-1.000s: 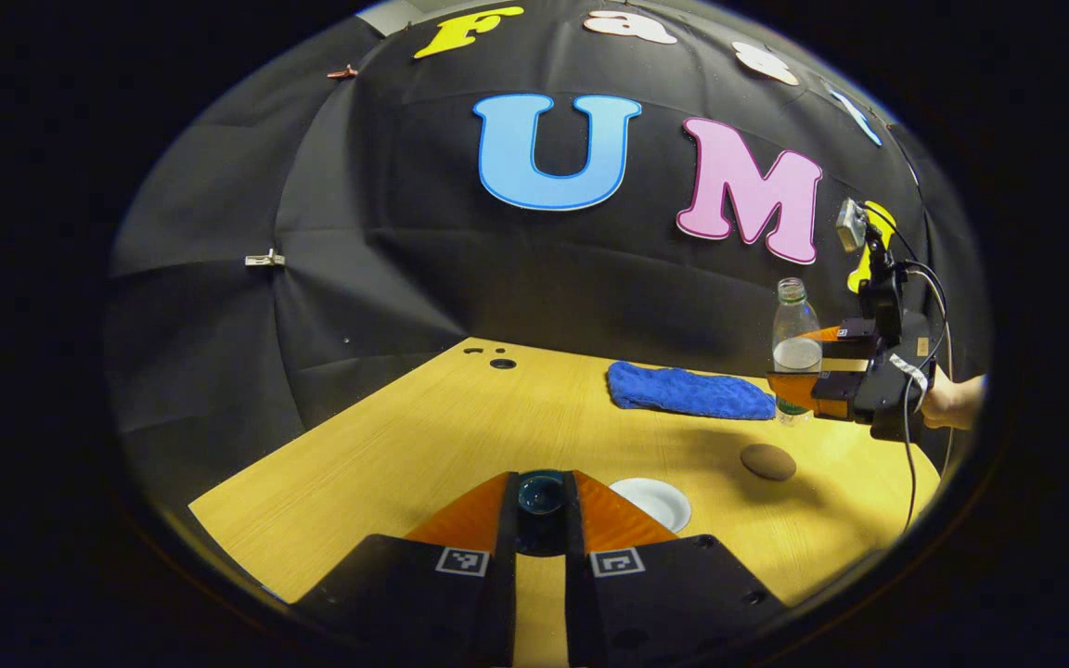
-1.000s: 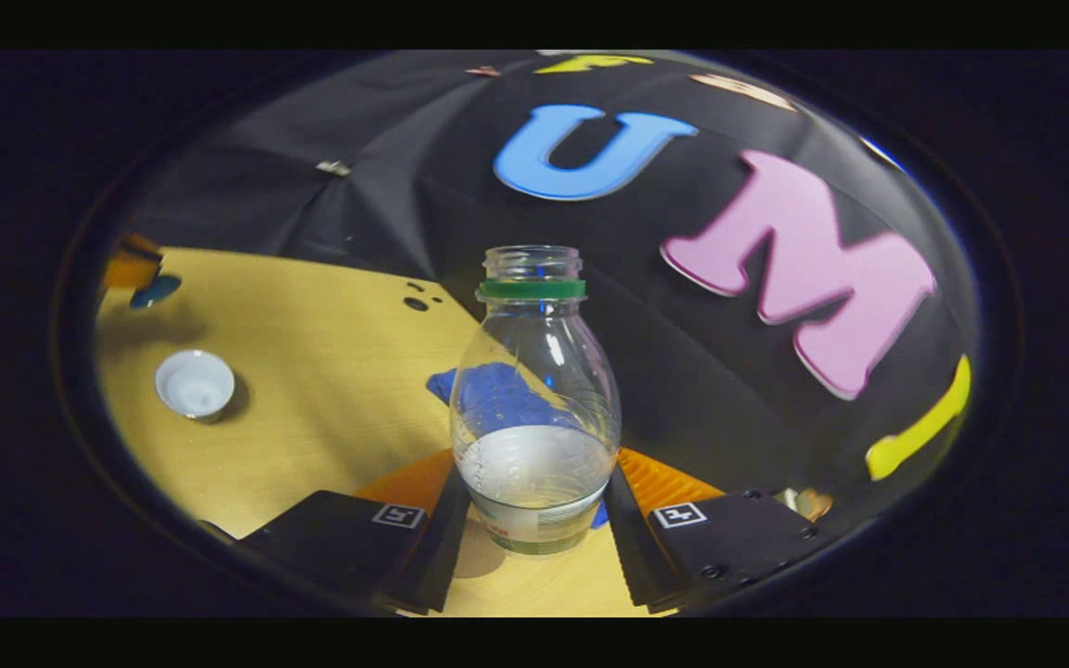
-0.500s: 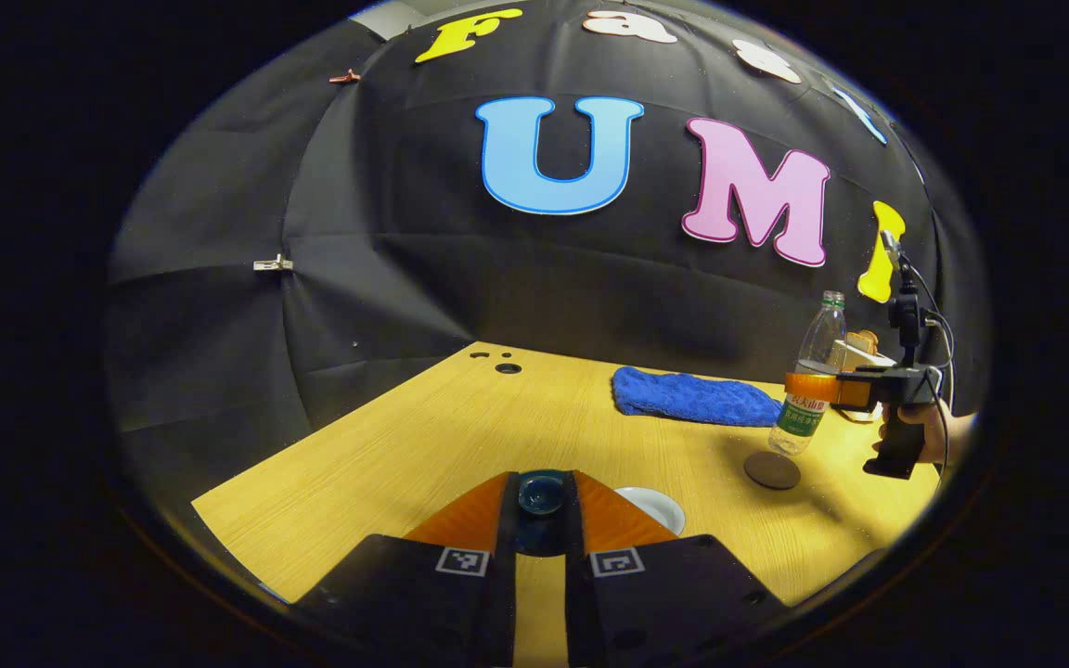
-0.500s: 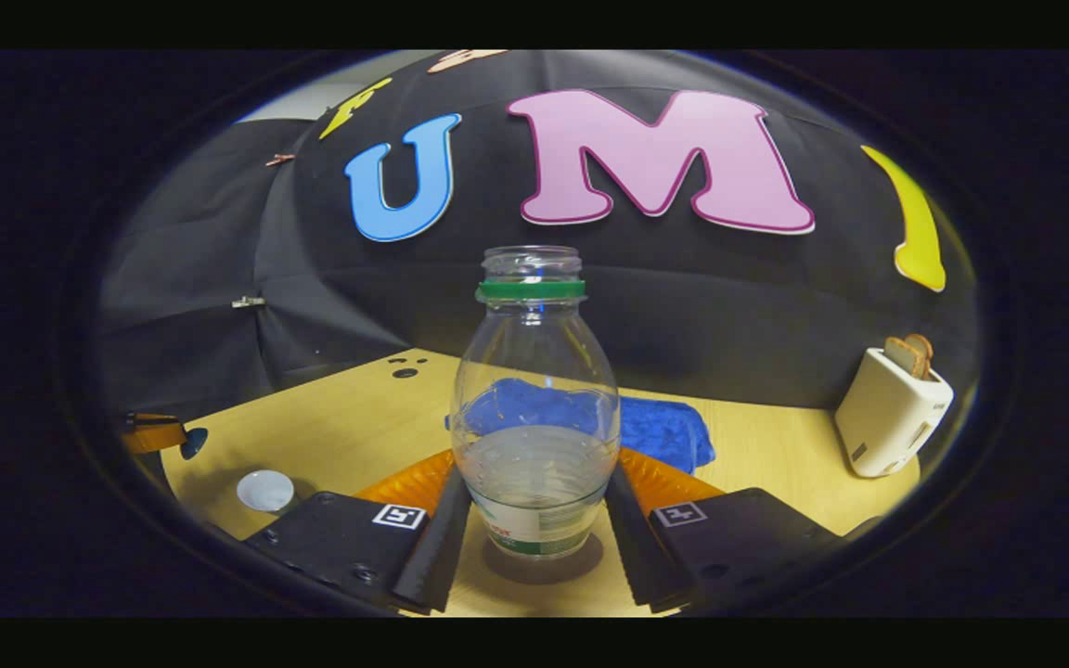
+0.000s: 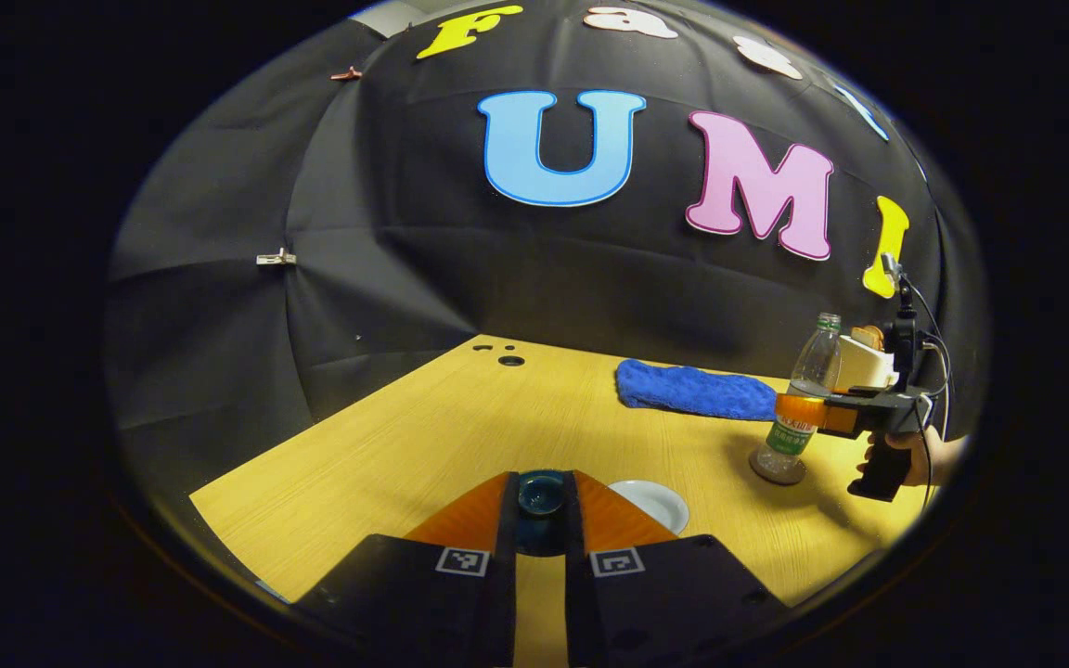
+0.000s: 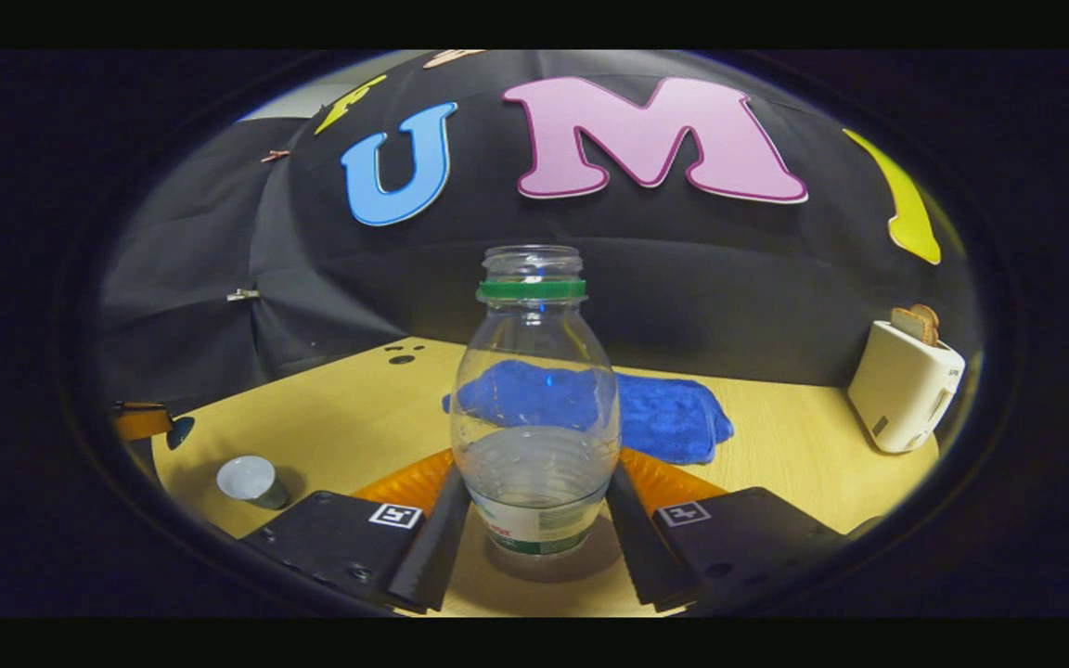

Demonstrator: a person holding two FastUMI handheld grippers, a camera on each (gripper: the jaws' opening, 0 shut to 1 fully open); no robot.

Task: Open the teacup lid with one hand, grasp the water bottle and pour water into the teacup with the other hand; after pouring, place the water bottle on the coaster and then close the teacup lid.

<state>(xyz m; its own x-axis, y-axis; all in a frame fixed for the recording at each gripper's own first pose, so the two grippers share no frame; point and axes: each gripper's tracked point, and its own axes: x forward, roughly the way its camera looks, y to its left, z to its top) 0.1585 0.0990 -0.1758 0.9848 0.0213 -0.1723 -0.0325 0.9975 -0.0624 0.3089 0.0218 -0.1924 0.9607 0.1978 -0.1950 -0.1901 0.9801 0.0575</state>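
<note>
The right gripper (image 6: 534,506) pinches the water bottle (image 6: 534,408) between both fingers; it stands upright, mouth up, on the coaster (image 5: 778,468). The left gripper (image 5: 542,508) clamps the teacup lid (image 5: 541,492) above the tabletop (image 5: 460,436), beside the open teacup (image 5: 650,503).

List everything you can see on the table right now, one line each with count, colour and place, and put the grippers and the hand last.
water bottle: 1, clear with green neck ring, uncapped, partly filled, upright on the coaster
coaster: 1, dark brown, round, under the bottle
teacup: 1, white, open, beside the left gripper
teacup lid: 1, dark teal, between the left gripper's fingers
cloth: 1, blue, crumpled, near the back wall
toaster: 1, cream, bread in its slots, behind the bottle
table: 1, light wood, holes at the far corner
left gripper: shut on the lid, held above the table
right gripper: fingers on both sides of the bottle
hand: 1, holding the right gripper's handle
</note>
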